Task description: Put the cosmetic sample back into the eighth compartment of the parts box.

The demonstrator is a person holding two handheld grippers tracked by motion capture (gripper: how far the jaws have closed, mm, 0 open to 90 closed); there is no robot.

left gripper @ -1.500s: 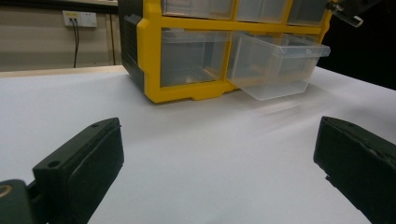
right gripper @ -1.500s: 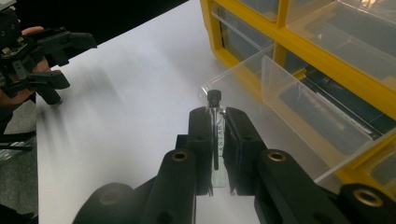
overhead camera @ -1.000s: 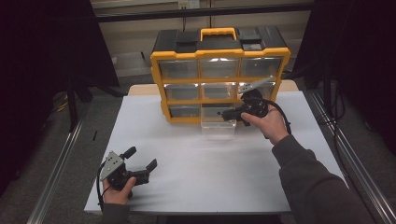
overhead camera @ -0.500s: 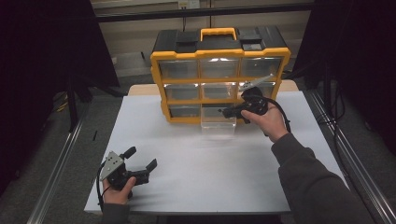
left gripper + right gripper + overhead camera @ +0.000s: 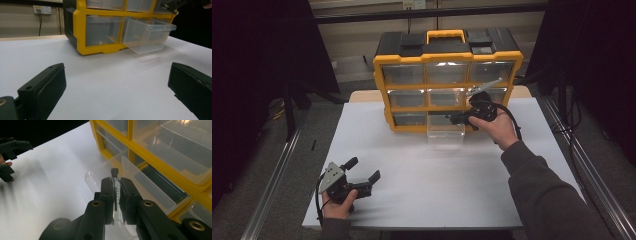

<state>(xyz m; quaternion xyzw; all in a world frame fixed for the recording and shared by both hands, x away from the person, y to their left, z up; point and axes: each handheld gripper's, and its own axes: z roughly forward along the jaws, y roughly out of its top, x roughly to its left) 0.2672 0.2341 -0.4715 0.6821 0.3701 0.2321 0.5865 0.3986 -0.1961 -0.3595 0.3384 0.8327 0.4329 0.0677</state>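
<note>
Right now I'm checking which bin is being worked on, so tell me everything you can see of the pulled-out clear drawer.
The clear plastic drawer is a transparent, open-topped rectangular bin with a flared rim. It sits in the middle bottom slot of the yellow and black organiser cabinet, slid partway out over the white table. Nothing is visible inside it. The right tongs are shut on its front wall, gripping the small dark-tipped handle tab at the rim. In the left gripper view it tilts slightly downward at the front.
</note>
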